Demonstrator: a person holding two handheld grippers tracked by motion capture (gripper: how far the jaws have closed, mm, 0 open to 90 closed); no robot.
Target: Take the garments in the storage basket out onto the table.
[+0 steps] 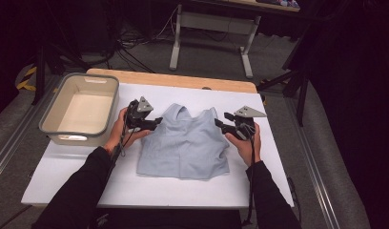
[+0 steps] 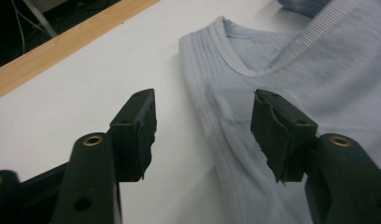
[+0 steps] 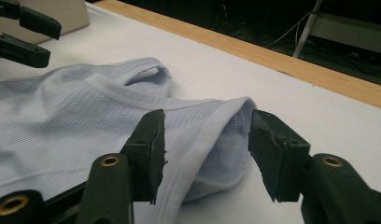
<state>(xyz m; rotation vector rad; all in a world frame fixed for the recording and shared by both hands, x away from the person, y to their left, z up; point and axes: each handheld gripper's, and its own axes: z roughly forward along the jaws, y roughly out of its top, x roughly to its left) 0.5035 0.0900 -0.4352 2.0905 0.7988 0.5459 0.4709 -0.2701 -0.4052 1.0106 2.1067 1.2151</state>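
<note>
White desk [image 1: 149,191]: pale blue top [image 1: 185,145] spread flat for folding; left tool [image 1: 157,122] at 9 o'clock, right tool [image 1: 219,123] at 3 o'clock, both half-open, gripping nothing.

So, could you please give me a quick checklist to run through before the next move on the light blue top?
1. Left gripper jaws open, nothing pinched: ok.
2. Right gripper jaws open, with the shoulder strap lying between them, not pressed: ok.
3. Light blue top lies flat on the white table, neckline away from the person: ok.
4. Grey bin stands apart from the top, to the left: ok.
5. Bin's inside free of items: ok.
6. Underside of the top smooth, without hidden folds: cannot tell.
</note>
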